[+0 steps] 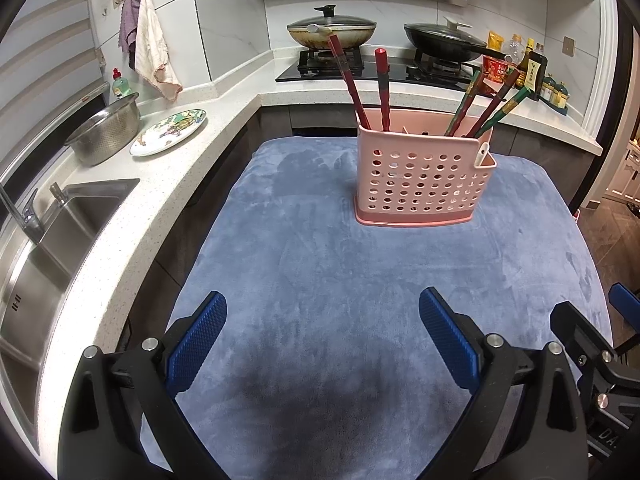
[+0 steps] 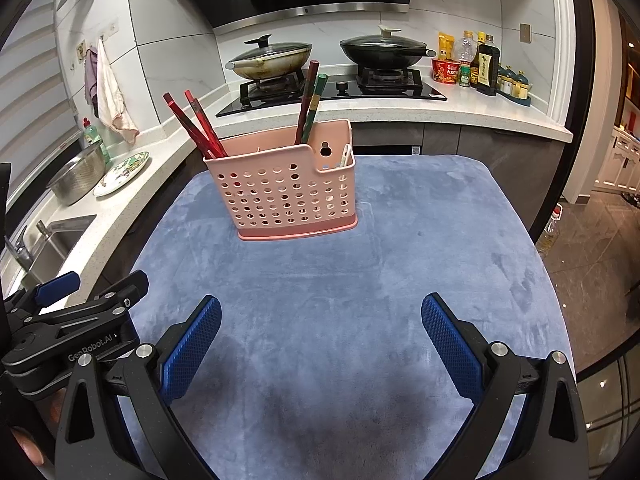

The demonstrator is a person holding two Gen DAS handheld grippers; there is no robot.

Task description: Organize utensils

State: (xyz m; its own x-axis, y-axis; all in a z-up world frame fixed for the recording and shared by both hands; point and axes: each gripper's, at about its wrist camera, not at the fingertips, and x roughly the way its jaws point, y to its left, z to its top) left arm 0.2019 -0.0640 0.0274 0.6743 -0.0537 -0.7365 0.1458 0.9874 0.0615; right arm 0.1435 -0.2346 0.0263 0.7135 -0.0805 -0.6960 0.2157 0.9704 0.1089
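Item: pink perforated plastic utensil caddy [image 1: 424,176], standing upright at the far middle of the blue plush cloth on the tabletop [image 1: 320,280]. We count dark red chopsticks [image 1: 346,72] leaning in its left compartment, and red-and-green chopsticks [image 1: 492,108] in its right. Left claw [image 1: 322,344] and right claw [image 2: 320,348]: both spread wide, holding nothing, near edge, well apart from the caddy. Hazard, in our judgement: the light caddy may tip if a claw knocks the leaning sticks.
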